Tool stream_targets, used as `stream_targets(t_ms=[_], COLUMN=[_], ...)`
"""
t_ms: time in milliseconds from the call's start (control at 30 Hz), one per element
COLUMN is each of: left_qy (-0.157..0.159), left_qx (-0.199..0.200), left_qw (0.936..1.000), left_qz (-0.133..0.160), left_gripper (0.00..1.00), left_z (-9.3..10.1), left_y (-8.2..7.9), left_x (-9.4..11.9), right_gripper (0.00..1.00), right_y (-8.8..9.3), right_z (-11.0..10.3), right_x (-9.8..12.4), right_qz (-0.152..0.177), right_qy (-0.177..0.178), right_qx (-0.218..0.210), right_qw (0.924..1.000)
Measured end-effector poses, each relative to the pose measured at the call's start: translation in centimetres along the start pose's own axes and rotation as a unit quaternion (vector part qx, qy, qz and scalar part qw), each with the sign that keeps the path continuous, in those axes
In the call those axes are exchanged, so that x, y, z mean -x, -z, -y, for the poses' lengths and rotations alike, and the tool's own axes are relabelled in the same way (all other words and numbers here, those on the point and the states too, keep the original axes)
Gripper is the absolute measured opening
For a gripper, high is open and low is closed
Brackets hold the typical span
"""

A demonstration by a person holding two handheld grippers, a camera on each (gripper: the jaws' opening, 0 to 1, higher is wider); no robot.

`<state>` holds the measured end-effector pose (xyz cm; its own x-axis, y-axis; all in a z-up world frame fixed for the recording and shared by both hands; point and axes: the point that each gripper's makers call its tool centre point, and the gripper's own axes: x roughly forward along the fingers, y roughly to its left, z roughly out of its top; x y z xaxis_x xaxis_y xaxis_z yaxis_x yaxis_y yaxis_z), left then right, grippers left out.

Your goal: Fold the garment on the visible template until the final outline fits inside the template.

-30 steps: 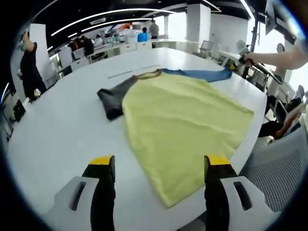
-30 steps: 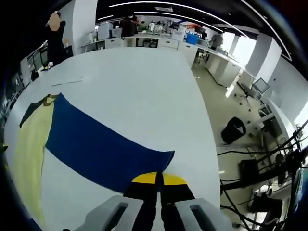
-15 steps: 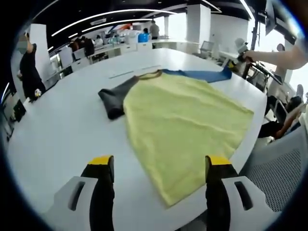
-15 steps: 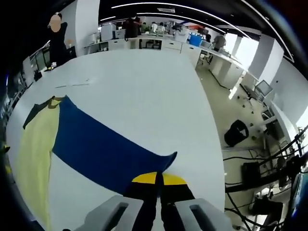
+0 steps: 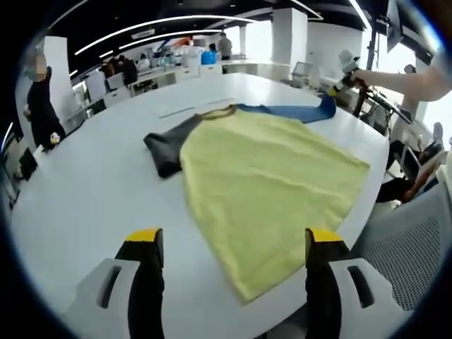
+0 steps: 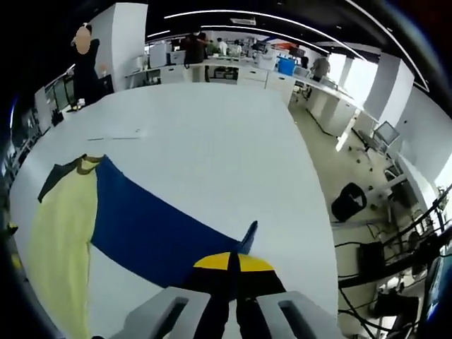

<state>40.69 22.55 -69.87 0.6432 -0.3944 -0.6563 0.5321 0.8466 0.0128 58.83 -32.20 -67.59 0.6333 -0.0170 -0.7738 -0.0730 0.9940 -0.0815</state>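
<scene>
Two sets of tongs are mine here, and they are doing different jobs. My right gripper (image 6: 230,263) has its yellow-tipped jaws pinched together on the cuff end of the blue sleeve (image 6: 152,229), and the cloth rises in a small peak just above the tips, so I judge the cuff is lifted off the white table (image 6: 212,134) ready to be carried inward. In the left gripper view the same tongs (image 5: 337,82) appear far off at the table's edge, with the blue sleeve (image 5: 293,111) stretched out from the shirt toward them.

My left gripper (image 5: 229,244) hangs with its jaws wide apart and nothing between them, over the near hem of the garment (image 5: 265,173). I keep it there, I think, to be ready for the hem or the side once the sleeve is folded.

The garment lies flat on the table (image 5: 85,183), yellow body spread out, its grey sleeve (image 5: 166,145) out to the other side, collar (image 5: 217,110) farthest from me. I cannot make out a template outline under it. Folding has barely begun by my reckoning; both sleeves are spread outward.
</scene>
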Motion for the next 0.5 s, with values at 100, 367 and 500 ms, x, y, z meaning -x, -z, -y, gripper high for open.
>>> stream_targets(t_ms=[100, 367, 500], left_qy=[-0.001, 0.003, 0.003], left_qx=[-0.005, -0.01, -0.014], left_qw=[1.0, 0.9999, 0.9999], left_qz=[0.005, 0.009, 0.009], left_gripper=[0.78, 0.79, 0.79], left_z=[0.0, 0.1, 0.2], left_y=[-0.3, -0.6, -0.5], left_x=[0.1, 0.1, 0.2], right_gripper=[0.0, 0.0, 0.0], right_y=[-0.7, -1.9, -2.4], right_z=[-0.3, -2.7, -4.1], right_x=[-0.6, -0.4, -0.2], right_qz=[0.003, 0.011, 0.014], right_qy=[-0.005, -0.017, -0.023], right_qx=[0.003, 0.02, 0.022], right_qw=[1.0, 0.9996, 0.9994])
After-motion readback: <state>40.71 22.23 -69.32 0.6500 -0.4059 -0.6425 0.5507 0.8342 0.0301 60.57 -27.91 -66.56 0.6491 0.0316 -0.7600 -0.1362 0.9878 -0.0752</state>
